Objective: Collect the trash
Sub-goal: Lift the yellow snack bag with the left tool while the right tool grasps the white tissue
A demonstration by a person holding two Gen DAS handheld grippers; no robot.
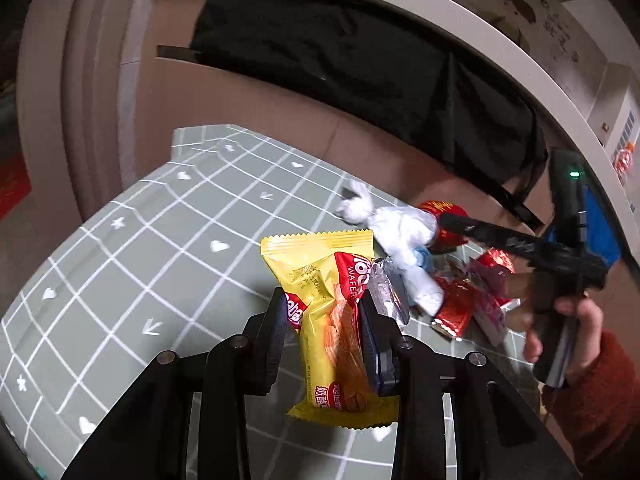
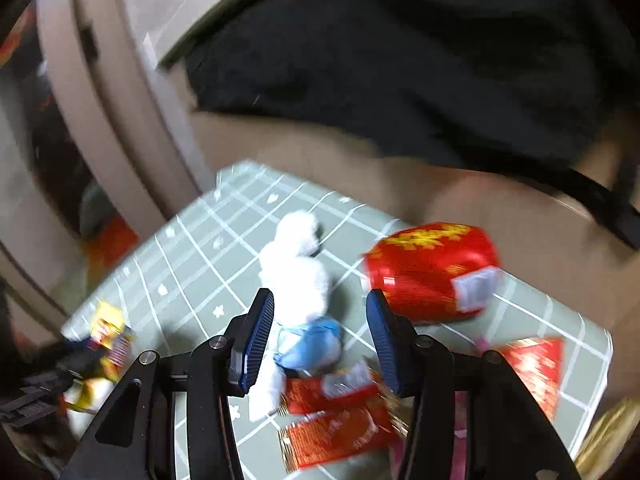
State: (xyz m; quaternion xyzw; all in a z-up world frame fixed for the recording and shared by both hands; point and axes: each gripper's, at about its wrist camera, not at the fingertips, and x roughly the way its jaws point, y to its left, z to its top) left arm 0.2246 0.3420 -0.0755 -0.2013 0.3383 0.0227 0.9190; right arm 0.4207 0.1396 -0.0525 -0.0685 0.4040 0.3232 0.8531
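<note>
My left gripper point(image 1: 323, 304) is shut on a yellow wafer wrapper point(image 1: 316, 276), holding it just above the green gridded tablecloth point(image 1: 160, 240). A silver wrapper point(image 1: 384, 292) lies to its right. Beyond are a white plush toy point(image 1: 404, 236), a red can point(image 1: 434, 208) and red wrappers point(image 1: 452, 312). A hand in a red sleeve point(image 1: 592, 400) holds my right gripper point(image 1: 450, 222) over them. In the blurred right wrist view, my right gripper point(image 2: 320, 312) is open above the toy point(image 2: 296, 272), which wears blue trousers. The can point(image 2: 432, 268) and red wrappers point(image 2: 336, 416) lie close by.
A black bag point(image 1: 360, 60) hangs over a brown cardboard box point(image 1: 240, 112) behind the table. Another red packet point(image 2: 536, 364) lies at the cloth's right side. At the left of the right wrist view is the yellow wrapper point(image 2: 108, 332). A white shelf edge point(image 1: 480, 20) runs above.
</note>
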